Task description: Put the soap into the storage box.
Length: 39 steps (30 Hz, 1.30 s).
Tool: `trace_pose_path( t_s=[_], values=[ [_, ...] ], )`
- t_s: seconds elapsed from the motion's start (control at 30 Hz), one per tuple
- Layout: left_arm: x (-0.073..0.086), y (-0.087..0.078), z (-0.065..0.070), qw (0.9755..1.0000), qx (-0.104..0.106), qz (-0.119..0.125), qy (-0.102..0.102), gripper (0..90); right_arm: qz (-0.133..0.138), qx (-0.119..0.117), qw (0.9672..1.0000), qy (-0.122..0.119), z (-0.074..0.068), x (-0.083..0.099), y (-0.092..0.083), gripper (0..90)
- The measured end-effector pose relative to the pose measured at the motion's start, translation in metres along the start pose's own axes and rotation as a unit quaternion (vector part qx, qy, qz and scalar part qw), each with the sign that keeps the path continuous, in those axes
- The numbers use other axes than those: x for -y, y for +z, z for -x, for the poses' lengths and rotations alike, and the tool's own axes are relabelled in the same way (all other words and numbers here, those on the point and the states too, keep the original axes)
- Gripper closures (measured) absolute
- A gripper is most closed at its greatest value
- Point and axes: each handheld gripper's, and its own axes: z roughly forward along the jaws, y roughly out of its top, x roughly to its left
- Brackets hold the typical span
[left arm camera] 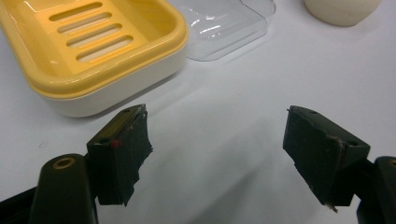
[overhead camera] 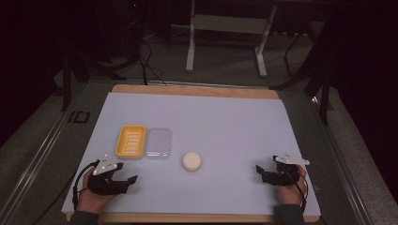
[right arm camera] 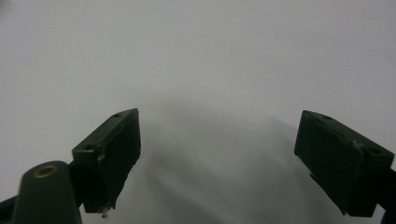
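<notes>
A yellow soap dish [overhead camera: 131, 140] with a slotted insert lies left of centre on the white table cover; in the left gripper view the dish [left arm camera: 88, 46] fills the upper left. Its clear lid [overhead camera: 158, 143] rests beside it, touching on the right, and the lid [left arm camera: 224, 23] appears beyond the jaws. A round cream soap bar [overhead camera: 192, 161] sits right of the lid, with its edge [left arm camera: 343, 11] at the top right. My left gripper [overhead camera: 126, 172] stands open near the front left, nothing between its jaws. My right gripper [overhead camera: 261, 171] stands open at the front right over bare cover [right arm camera: 215, 70].
The white cover [overhead camera: 225, 126] lies on a wooden table whose edge [overhead camera: 192, 90] shows at the back. Beyond it, a dark floor holds cables [overhead camera: 145, 61] and a white metal stand [overhead camera: 225, 28]. Metal rails [overhead camera: 42, 150] run along both sides.
</notes>
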Motion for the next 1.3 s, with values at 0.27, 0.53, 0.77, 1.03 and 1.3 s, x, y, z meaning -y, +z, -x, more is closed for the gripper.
trace_pose_path(
  t_s=[0.27, 0.53, 0.77, 1.03, 1.3],
  values=[
    [0.0, 0.002, 0.002, 0.9999, -0.005, -0.011, 0.003, 23.1, 0.01, -0.009, 0.9995, -0.03, -0.005, 0.001, -0.002, 14.5],
    [-0.002, 0.006, 0.007, 0.9997, -0.002, -0.02, 0.011, 23.1, 0.028, -0.005, 0.999, -0.034, -0.006, 0.003, -0.005, 13.7],
    [-0.003, 0.012, 0.009, 0.9994, 0.007, -0.03, 0.018, 23.7, 0.042, -0.013, 0.9979, -0.047, -0.008, 0.004, -0.008, 13.9],
    [-0.007, 0.01, 0.009, 0.9994, 0.01, -0.026, 0.021, 23.7, 0.049, -0.006, 0.998, -0.039, -0.007, 0.004, -0.009, 14.0],
    [-0.018, 0.011, 0.012, 0.9986, 0.013, -0.034, 0.039, 23.7, 0.054, 0.002, 0.998, -0.032, -0.006, 0.005, -0.01, 14.1]
  ],
)
